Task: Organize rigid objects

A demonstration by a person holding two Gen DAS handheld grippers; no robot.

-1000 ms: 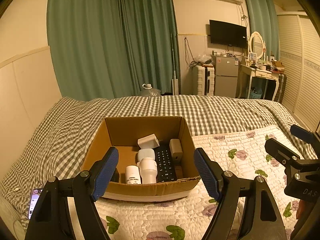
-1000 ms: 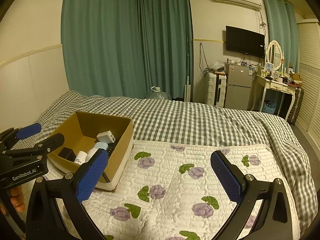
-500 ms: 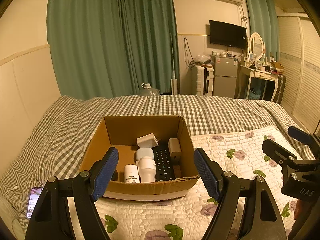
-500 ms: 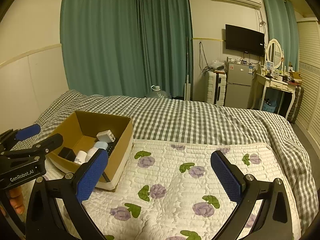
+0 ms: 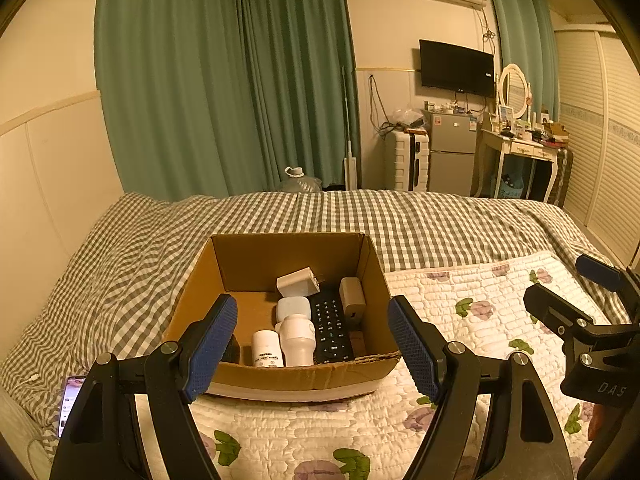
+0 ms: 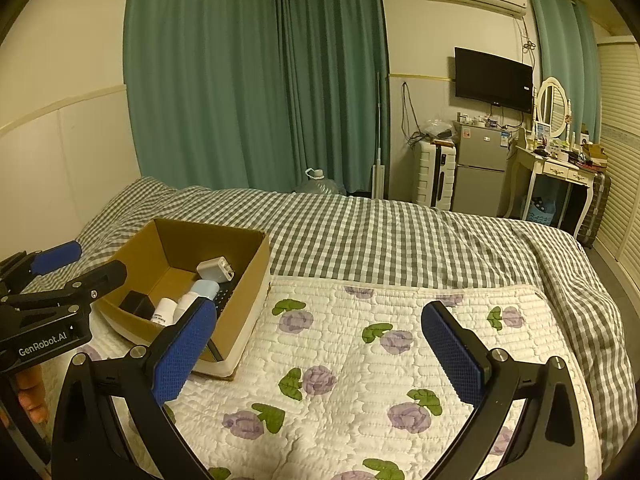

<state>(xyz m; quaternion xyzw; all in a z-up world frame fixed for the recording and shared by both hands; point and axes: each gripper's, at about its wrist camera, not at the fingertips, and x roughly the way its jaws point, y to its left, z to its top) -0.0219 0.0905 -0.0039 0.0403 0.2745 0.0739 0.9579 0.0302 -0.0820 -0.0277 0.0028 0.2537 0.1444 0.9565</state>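
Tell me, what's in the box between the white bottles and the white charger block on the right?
The black remote lies between them in the cardboard box, seen in the left wrist view.

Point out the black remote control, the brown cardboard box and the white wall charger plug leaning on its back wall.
black remote control [image 5: 330, 328]: left wrist view, button face.
brown cardboard box [image 5: 296, 376]: left wrist view, near wall.
white wall charger plug [image 5: 295, 282]: left wrist view, flat side.

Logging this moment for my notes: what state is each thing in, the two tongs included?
Left tongs: open, empty.
Right tongs: open, empty.
Cardboard box: open-topped, on the bed.
Remote: lying flat in the box.
White bottle: capped, in the box.
Phone: screen lit, on the bed.
TV: off.
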